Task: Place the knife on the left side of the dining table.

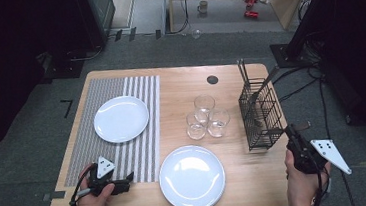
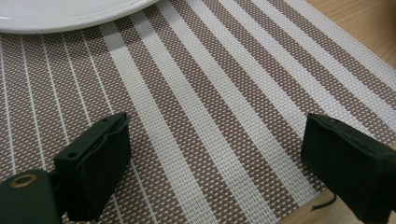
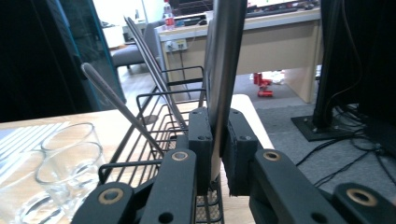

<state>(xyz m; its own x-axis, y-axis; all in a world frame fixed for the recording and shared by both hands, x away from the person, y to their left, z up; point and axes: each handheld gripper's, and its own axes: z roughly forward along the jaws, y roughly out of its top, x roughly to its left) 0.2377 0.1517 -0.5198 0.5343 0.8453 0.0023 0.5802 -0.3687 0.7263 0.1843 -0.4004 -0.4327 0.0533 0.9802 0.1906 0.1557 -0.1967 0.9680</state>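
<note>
A black wire cutlery basket (image 1: 260, 114) stands at the table's right edge with several metal utensils leaning in it. My right gripper (image 1: 295, 132) sits just in front of the basket. In the right gripper view its jaws (image 3: 218, 135) are shut on the flat steel handle of one utensil (image 3: 226, 56), which rises straight up beside the basket (image 3: 154, 116). My left gripper (image 1: 126, 182) rests low over the near corner of the striped placemat (image 1: 144, 146). It stands open (image 2: 215, 154) with only the placemat weave (image 2: 224, 93) between its jaws.
A white plate (image 1: 121, 118) lies on the placemat, its rim (image 2: 56, 14) just ahead of the left jaws. A second white plate (image 1: 191, 177) sits at the front middle. Three clear glasses (image 1: 205, 117) cluster left of the basket. Cables and stands crowd the floor at right.
</note>
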